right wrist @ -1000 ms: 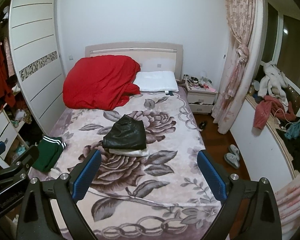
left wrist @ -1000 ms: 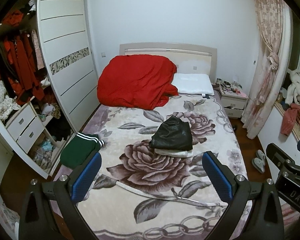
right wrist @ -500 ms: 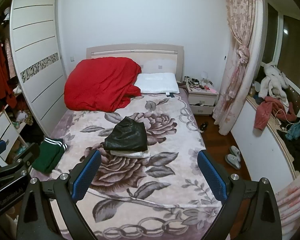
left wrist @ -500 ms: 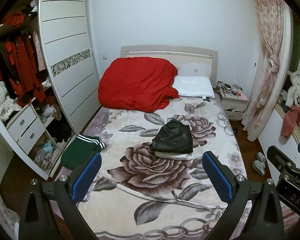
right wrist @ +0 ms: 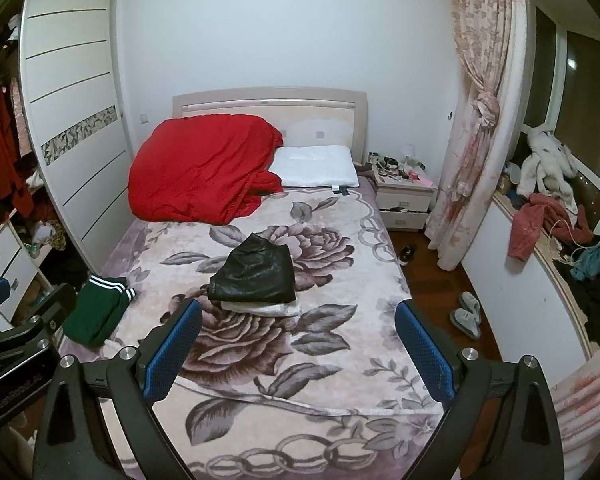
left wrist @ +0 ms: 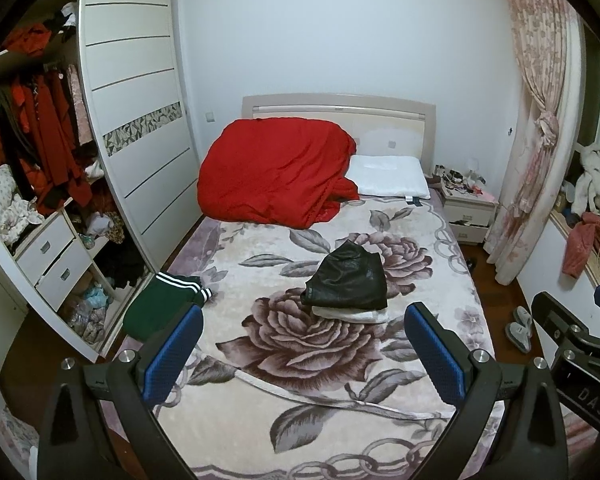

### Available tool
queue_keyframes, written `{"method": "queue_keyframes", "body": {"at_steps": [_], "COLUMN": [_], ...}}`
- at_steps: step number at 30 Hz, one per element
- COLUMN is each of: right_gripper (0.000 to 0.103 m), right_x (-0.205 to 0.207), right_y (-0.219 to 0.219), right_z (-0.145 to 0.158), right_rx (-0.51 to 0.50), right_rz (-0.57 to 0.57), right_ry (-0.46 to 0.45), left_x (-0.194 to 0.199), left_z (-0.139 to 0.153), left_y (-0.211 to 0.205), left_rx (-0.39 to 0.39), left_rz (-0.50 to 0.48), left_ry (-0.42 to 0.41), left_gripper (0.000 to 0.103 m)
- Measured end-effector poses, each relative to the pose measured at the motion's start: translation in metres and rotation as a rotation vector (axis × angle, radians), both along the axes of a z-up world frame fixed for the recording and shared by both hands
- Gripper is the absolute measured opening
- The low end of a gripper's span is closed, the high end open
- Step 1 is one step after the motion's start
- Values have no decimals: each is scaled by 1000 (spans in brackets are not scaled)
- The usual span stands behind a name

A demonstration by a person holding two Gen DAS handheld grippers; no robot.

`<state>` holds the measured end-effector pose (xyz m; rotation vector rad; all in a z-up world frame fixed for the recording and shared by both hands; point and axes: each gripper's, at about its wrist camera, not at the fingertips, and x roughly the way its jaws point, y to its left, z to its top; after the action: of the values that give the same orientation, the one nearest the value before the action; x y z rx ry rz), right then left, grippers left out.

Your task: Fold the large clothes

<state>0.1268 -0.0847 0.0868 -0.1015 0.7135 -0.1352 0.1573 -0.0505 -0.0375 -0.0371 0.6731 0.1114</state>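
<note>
My left claw (left wrist: 302, 354) is spread wide with nothing between its blue pads, held over the foot of the bed (left wrist: 260, 432); my right claw (right wrist: 298, 350) is just as wide and just as empty, alongside it. Neither touches any cloth.

Beyond the pads lies the floral blanket (right wrist: 340, 344), and near its middle a folded black garment (right wrist: 256, 274) sits on top of a folded white garment (right wrist: 260, 309), a neat little stack that looks finished to me. The piece I judge to be next is the green garment with white stripes (left wrist: 160, 304), lying bunched at the bed's left edge, partly over the side, nearer my left claw than my right.

Risks I see from here:
- The green piece hangs at the edge; a one-sided pinch could drag it off onto the floor beside the wardrobe (left wrist: 140, 120).
- The blanket is plush, so a low approach may catch blanket along with cloth and pull the stack askew.
- Spreading the green piece toward the middle could knock the stack over.
- It is bunched, so I cannot tell where its hem or waistband lies; a blind pinch may take several layers.

Farther back, the red duvet (left wrist: 276, 176) and white pillow (left wrist: 388, 176) stay well apart from all this.
</note>
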Motion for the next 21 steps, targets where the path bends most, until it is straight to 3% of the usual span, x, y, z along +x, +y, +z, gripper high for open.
{"method": "queue_keyframes", "body": {"at_steps": [21], "right_gripper": [99], "right_x": [0], "right_y": [3], "right_z": [1], "right_rx": [-2], "right_rz": [7], "right_ry": [-7], "left_x": [-3], "left_z": [1], "left_y": [4], "left_rx": [2], "left_rz": [13], "left_ry": [-9], "left_gripper": [103]}}
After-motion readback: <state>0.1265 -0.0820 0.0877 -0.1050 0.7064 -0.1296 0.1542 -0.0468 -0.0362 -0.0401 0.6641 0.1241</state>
